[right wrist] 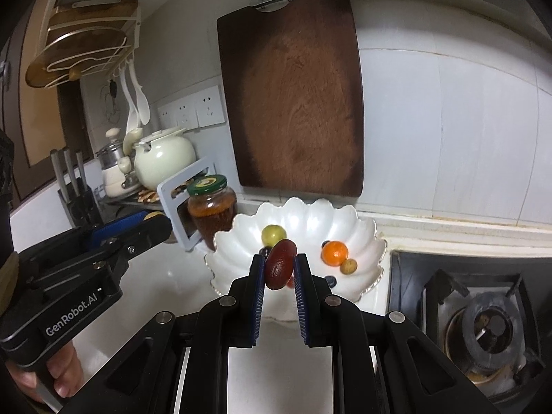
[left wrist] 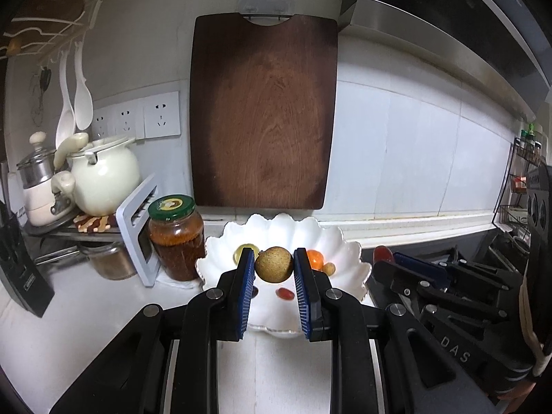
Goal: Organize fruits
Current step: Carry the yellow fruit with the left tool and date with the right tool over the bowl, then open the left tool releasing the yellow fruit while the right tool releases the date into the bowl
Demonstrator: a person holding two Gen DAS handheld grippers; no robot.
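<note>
My left gripper (left wrist: pixel 274 264) is shut on a round, brown, rough-skinned fruit (left wrist: pixel 274 265), held above the white scalloped bowl (left wrist: pixel 348 252). My right gripper (right wrist: pixel 279 265) is shut on a dark red oblong fruit (right wrist: pixel 280 264), also over the bowl (right wrist: pixel 362 231). Inside the bowl lie a green fruit (right wrist: pixel 273 234), an orange (right wrist: pixel 334 252), a small tan fruit (right wrist: pixel 348 266), dark blue berries (right wrist: pixel 331 281) and a small red fruit (left wrist: pixel 285 293). The right gripper (left wrist: pixel 391 258) appears at the right of the left wrist view; the left gripper (right wrist: pixel 155 219) appears at the left of the right wrist view.
A green-lidded jar (left wrist: pixel 176 236) and a grey rack (left wrist: pixel 138 227) stand left of the bowl. A wooden cutting board (left wrist: pixel 264 110) hangs on the tiled wall behind. A cream pot (left wrist: pixel 105 176) and knife block (right wrist: pixel 77 193) sit far left. A gas stove (right wrist: pixel 483 324) lies at right.
</note>
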